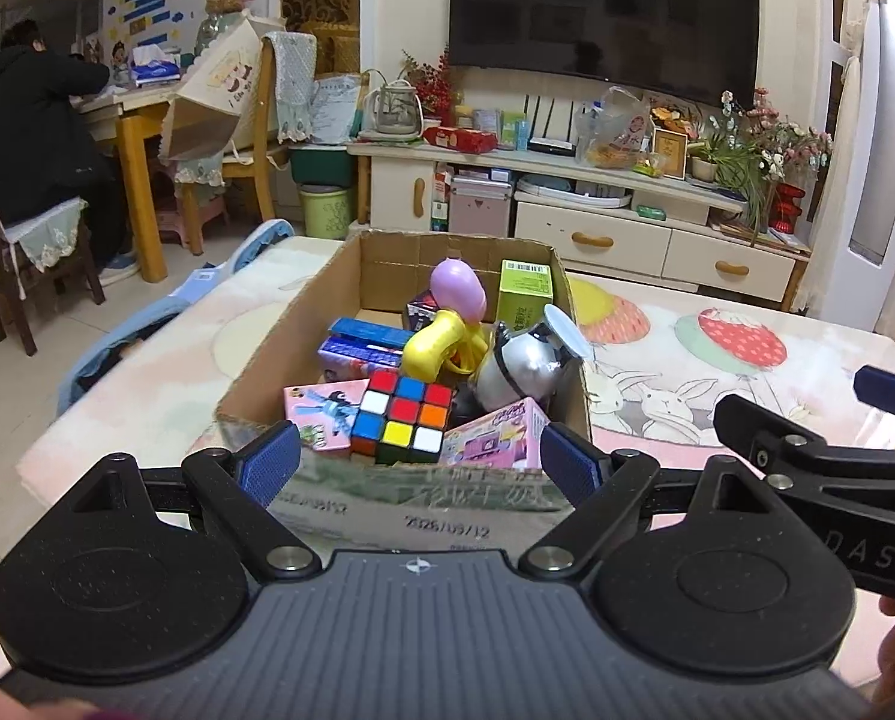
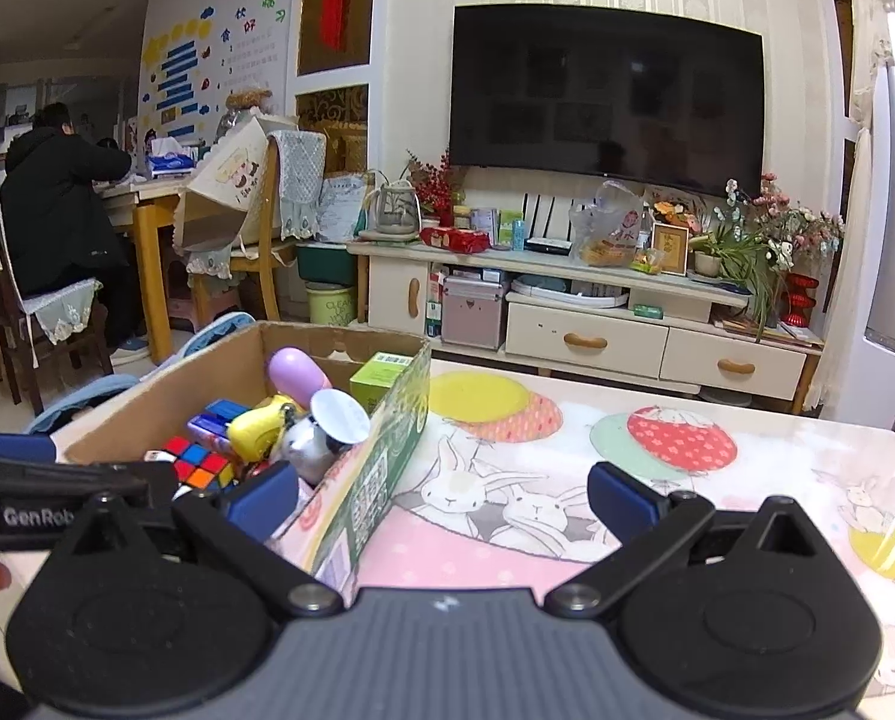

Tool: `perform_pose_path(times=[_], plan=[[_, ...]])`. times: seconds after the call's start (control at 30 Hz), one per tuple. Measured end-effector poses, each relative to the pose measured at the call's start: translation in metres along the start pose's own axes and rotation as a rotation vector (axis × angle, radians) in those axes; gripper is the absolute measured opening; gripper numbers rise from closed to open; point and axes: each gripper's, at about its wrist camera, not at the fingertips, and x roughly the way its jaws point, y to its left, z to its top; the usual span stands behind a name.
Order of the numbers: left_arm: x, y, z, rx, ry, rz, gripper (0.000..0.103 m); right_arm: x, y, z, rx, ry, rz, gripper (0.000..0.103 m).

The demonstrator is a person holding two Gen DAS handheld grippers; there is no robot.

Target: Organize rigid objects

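Cardboard box [image 1: 381,276] is seated on the counter [image 1: 747,372], already crowded, toys piled loosely. Silver toy [image 1: 522,369] is leaned on the right wall; a nudge of the box could tip it out. Rubik's cube [image 1: 402,417] is perched at the near edge between pink boxes [image 1: 495,435], likely dislodged by any low entry. Left gripper [image 1: 417,468] fingers are spread wide, nothing held; right gripper [image 2: 441,501] likewise, its left finger [image 2: 261,498] close to the box wall, so snagging is possible.

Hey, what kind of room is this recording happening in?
Most likely a home living room joined to a dining area: a wall-mounted TV hangs above a cluttered cream TV cabinet, and a person sits at a wooden dining table to the left.
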Motion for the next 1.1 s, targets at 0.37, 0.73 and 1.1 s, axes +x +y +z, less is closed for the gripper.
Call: perform_pose_path(times=[0.37, 0.73, 1.1], plan=[[-0.020, 0.002, -0.006, -0.003, -0.052, 0.007, 0.103, -0.033, 0.009, -0.004, -0.013, -0.044, -0.014, 0.102], [-0.027, -0.002, -0.009, 0.004, -0.121, 0.027, 0.103, -0.055, 0.014, -0.008, -0.017, -0.069, -0.030, 0.102], [-0.027, -0.007, -0.015, 0.028, -0.152, 0.042, 0.103, -0.062, 0.016, -0.011, -0.032, -0.086, -0.045, 0.102]])
